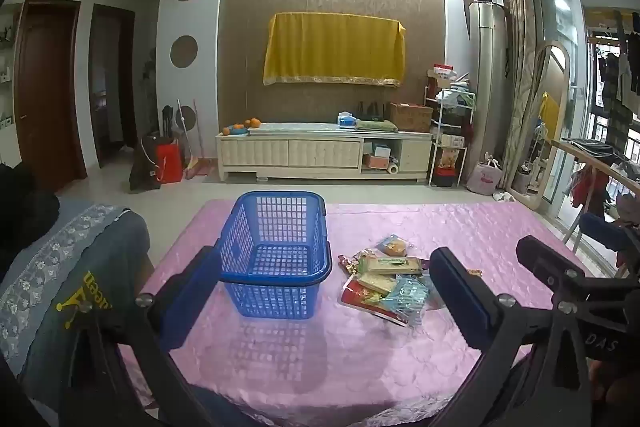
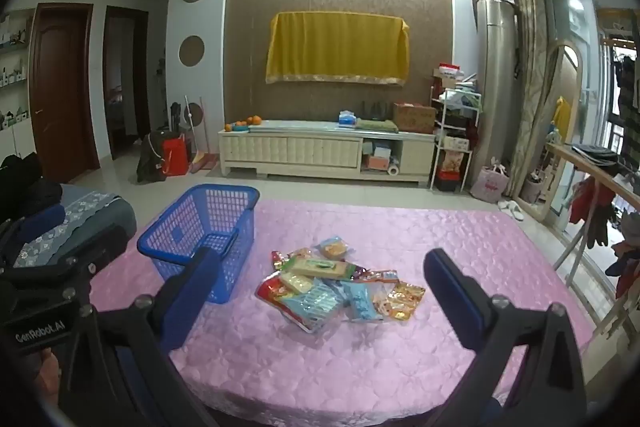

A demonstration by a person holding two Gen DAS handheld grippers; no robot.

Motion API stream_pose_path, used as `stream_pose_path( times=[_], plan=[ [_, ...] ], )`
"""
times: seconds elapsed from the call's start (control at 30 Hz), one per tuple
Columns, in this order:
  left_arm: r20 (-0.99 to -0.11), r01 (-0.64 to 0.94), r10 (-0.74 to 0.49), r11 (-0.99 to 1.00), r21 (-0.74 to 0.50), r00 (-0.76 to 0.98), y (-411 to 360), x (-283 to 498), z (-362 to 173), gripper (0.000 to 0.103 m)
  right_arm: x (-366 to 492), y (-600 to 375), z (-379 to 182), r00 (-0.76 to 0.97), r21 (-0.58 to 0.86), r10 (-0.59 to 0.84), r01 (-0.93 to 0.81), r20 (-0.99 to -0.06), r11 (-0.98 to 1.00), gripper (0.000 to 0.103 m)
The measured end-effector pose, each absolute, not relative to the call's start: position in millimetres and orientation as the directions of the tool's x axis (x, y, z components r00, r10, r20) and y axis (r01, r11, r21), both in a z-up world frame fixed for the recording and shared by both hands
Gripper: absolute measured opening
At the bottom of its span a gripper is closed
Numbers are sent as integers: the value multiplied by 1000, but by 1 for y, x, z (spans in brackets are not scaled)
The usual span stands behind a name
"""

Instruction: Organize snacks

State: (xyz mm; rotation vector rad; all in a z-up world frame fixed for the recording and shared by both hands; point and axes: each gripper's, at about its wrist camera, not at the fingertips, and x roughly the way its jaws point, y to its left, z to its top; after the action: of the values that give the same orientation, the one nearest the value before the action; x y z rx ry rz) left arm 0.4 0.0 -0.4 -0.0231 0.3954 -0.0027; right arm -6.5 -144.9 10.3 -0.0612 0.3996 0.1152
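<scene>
A blue plastic basket (image 1: 276, 251) stands empty on the pink tablecloth (image 1: 320, 359), left of a loose pile of snack packets (image 1: 384, 283). In the right wrist view the basket (image 2: 204, 231) is at the left and the snack pile (image 2: 336, 287) lies centred between the fingers. My left gripper (image 1: 324, 291) is open and empty, held above the near part of the table, facing the basket. My right gripper (image 2: 320, 295) is open and empty, facing the pile. The right gripper's body (image 1: 568, 283) shows at the right of the left wrist view.
A sofa arm with a grey lace cover (image 1: 60, 267) lies left of the table. A white TV cabinet (image 1: 320, 151) stands against the far wall. A rack (image 1: 450, 135) and a mirror (image 1: 548, 123) stand at the right. The tablecloth (image 2: 360, 367) covers the whole table.
</scene>
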Motion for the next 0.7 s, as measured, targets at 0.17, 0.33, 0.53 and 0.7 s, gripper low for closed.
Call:
stream_pose_path(
  times=[0.17, 0.33, 0.53, 0.7],
  plan=[
    [-387, 5, -17, 1000, -31, 922, -2, 0, -2, 103, -5, -146, 10, 912, -36, 98, -123, -398, 992, 103],
    [-400, 13, -29, 999, -43, 916, 1, 3, -4, 103, -4, -146, 8, 908, -23, 111, -131, -404, 991, 103],
    [-404, 15, -33, 999, -47, 914, 2, 2, -5, 103, -4, -153, 6, 900, -3, 130, -144, -417, 990, 103],
    [-409, 9, -25, 999, -41, 912, 2, 3, -7, 103, -4, -152, 8, 898, -8, 128, -144, -420, 989, 103]
  ],
)
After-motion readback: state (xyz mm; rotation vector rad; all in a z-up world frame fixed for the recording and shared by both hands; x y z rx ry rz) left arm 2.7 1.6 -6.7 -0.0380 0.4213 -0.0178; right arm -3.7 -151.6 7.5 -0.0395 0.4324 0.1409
